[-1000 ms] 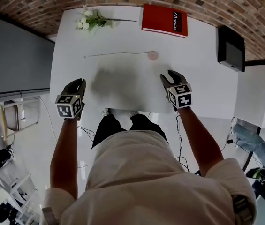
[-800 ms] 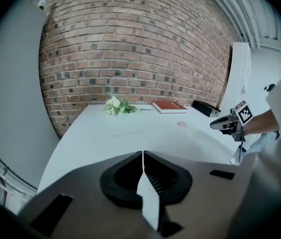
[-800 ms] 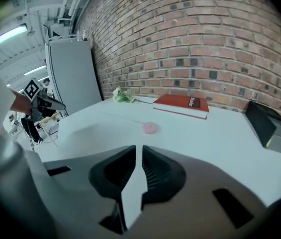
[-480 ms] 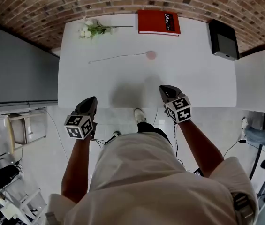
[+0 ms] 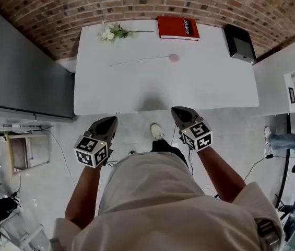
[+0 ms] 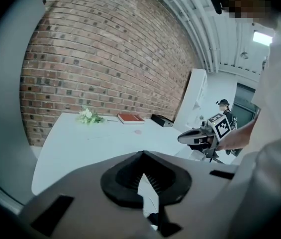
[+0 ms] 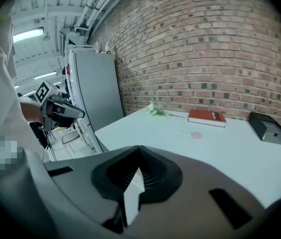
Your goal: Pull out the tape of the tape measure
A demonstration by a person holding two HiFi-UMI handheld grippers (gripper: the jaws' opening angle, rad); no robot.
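Observation:
A small pink tape measure (image 5: 174, 58) lies toward the back of the white table (image 5: 210, 88), with its thin tape (image 5: 137, 61) drawn out to the left. It also shows as a pink spot, the tape measure (image 6: 138, 132) in the left gripper view and the tape measure (image 7: 195, 135) in the right gripper view. My left gripper (image 5: 109, 120) and right gripper (image 5: 177, 110) hang in front of the table's near edge, over the floor, well short of the tape measure. Both are shut with nothing between the jaws, as the left gripper (image 6: 142, 156) and right gripper (image 7: 139, 151) show close up.
A red book (image 5: 177, 27), a bunch of white flowers (image 5: 109, 33) and a black box (image 5: 239, 42) sit along the table's far edge against a brick wall. A grey cabinet (image 5: 22, 72) stands left of the table. Another person (image 5: 293, 140) is at the right.
The person has stepped back from the table. Both grippers, open beside the table's near edge a second ago, have come off it and shut empty.

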